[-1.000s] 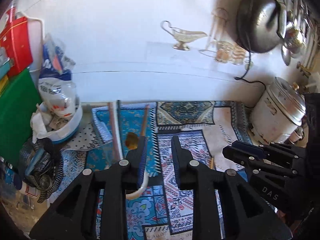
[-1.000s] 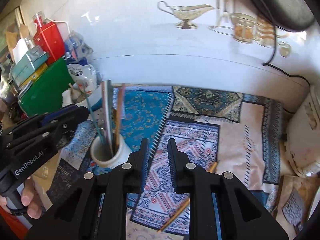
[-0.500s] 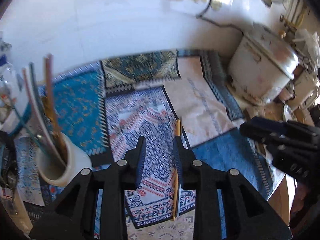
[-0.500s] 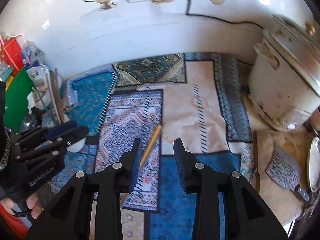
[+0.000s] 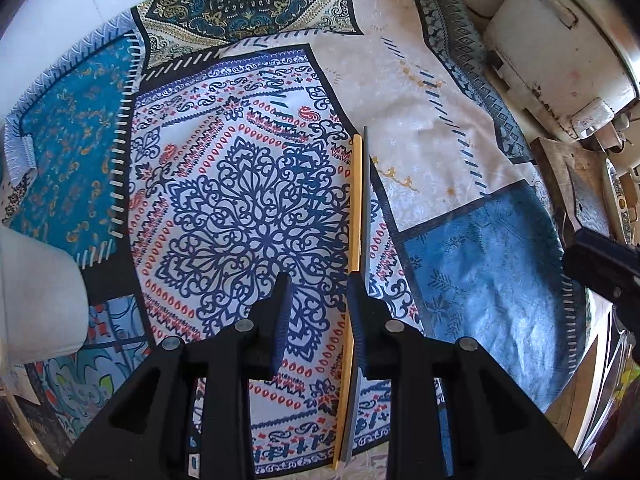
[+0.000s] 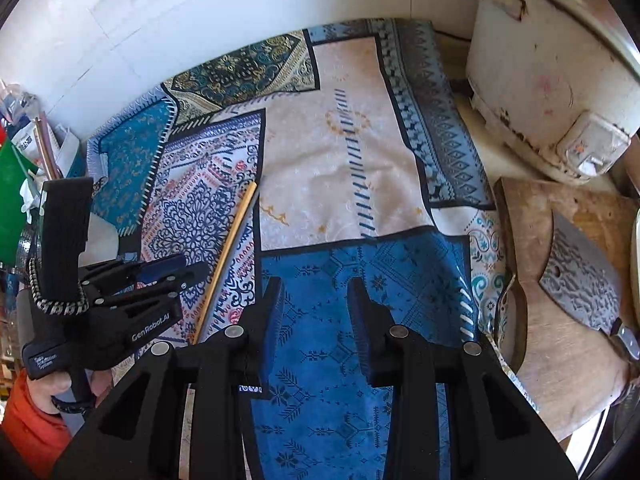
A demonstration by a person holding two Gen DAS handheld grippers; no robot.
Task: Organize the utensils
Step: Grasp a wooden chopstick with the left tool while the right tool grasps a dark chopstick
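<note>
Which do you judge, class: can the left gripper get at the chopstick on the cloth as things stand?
Probably yes: the left gripper hangs over the chopstick with jaws open and nothing lying between; the stick sits beside its right finger, needing a slight sideways shift.

My L wrist cam looks steeply down, close over the patchwork patterned cloth [image 5: 248, 208]. R wrist cam, also tilted down, sits nearer the cloth's right edge. Both share the long thin wooden chopstick [image 5: 355, 208] [image 6: 230, 248] & white dented cooker [image 5: 560, 40] [image 6: 552, 72].
</note>
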